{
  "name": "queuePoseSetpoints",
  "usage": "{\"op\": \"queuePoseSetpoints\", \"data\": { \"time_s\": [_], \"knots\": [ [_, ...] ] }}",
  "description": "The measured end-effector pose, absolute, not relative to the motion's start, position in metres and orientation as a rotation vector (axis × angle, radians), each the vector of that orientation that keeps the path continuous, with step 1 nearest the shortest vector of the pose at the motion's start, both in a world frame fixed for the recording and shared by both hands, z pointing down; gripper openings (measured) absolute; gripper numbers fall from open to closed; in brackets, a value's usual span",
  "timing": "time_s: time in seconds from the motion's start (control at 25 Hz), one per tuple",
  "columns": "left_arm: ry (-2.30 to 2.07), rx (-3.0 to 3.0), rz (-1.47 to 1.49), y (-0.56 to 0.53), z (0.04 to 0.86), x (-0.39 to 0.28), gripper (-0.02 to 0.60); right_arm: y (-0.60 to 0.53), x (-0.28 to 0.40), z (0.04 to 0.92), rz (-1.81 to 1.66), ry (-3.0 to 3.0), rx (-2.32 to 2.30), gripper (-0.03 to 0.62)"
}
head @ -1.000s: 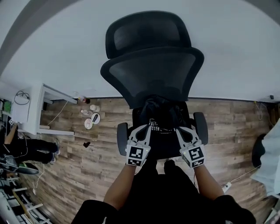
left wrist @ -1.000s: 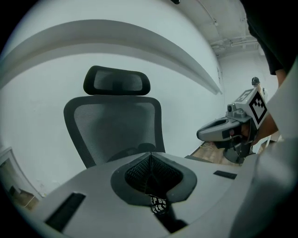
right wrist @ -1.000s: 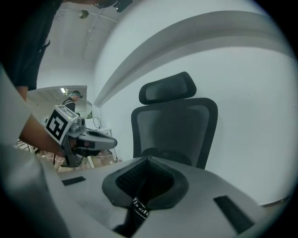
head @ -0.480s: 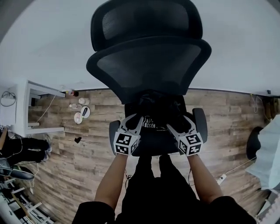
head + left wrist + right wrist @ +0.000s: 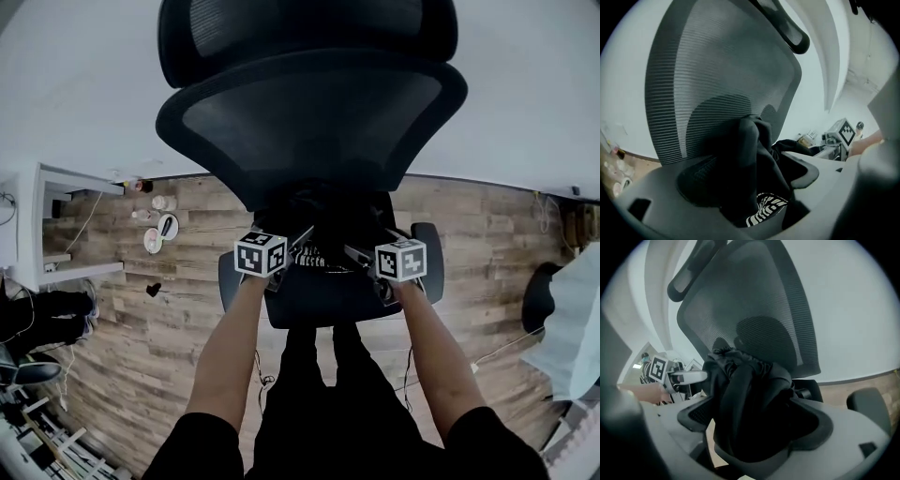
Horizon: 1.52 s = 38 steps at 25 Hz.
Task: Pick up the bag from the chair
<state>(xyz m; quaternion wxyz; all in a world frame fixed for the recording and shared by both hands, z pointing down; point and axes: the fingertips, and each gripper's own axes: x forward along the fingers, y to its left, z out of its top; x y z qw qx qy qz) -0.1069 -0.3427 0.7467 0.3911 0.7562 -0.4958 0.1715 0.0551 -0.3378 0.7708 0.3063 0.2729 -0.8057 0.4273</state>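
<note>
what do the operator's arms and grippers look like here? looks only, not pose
Both the left gripper and the right gripper have broad light-grey jaws with black textured pads, and each is topped by a white cube with black square markers. No cables visible. Black sleeves; forearms bare.

Even, diffuse indoor light with no hard shadows or glare; the pale wall (image 5: 525, 112) renders bright and flat; the black mesh chair (image 5: 309, 122) and the black bag (image 5: 745, 159) sink to near-uniform dark, their folds scarcely readable; the wooden floor (image 5: 178, 319) is moderately lit, its grain sharp; strong fisheye bending throughout, the wall-floor line bowed in the head view; black vignette at the corners of both gripper views, whose near foreground is soft and out of focus.
</note>
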Motion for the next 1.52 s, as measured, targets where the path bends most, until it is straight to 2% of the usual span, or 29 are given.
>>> {"op": "queuePoseSetpoints", "data": {
  "time_s": [0.2, 0.24, 0.28, 0.32, 0.36, 0.4, 0.48, 0.56, 0.8, 1.04, 1.52],
  "knots": [
    [-1.133, 1.969, 0.535, -0.354, 0.767, -0.094, 0.388, -0.342, 0.045, 0.785, 1.056, -2.109, 0.593, 0.453],
    [-1.139, 1.977, 0.555, -0.355, 0.768, -0.093, 0.297, -0.345, 0.047, 0.787, 1.026, -2.109, 0.603, 0.375],
    [-1.153, 1.988, 0.57, -0.356, 0.767, -0.091, 0.179, -0.348, 0.05, 0.787, 0.985, -2.112, 0.625, 0.244],
    [-1.164, 2.006, 0.576, -0.356, 0.764, -0.089, 0.106, -0.351, 0.053, 0.785, 0.943, -2.119, 0.646, 0.204],
    [-1.176, 2.031, 0.577, -0.355, 0.76, -0.086, 0.061, -0.352, 0.054, 0.782, 0.905, -2.13, 0.662, 0.173],
    [-1.19, 2.059, 0.578, -0.353, 0.755, -0.084, 0.047, -0.353, 0.055, 0.779, 0.867, -2.148, 0.675, 0.138],
    [-1.227, 2.115, 0.558, -0.348, 0.741, -0.083, 0.04, -0.354, 0.055, 0.767, 0.774, -2.209, 0.7, 0.078],
    [-1.268, 2.157, 0.513, -0.344, 0.724, -0.084, 0.037, -0.357, 0.056, 0.75, 0.662, -2.286, 0.727, 0.057],
    [-1.349, 2.261, 0.497, -0.319, 0.674, -0.084, 0.037, -0.363, 0.056, 0.688, 0.442, -2.433, 0.82, 0.048],
    [-1.4, 2.299, 0.424, -0.311, 0.621, -0.07, 0.035, -0.368, 0.071, 0.632, 0.422, -2.53, 0.881, 0.044],
    [-1.683, 2.436, 0.223, -0.297, 0.416, -0.082, 0.035, -0.351, 0.064, 0.413, 0.081, -2.756, 1.037, 0.044]
  ]
}}
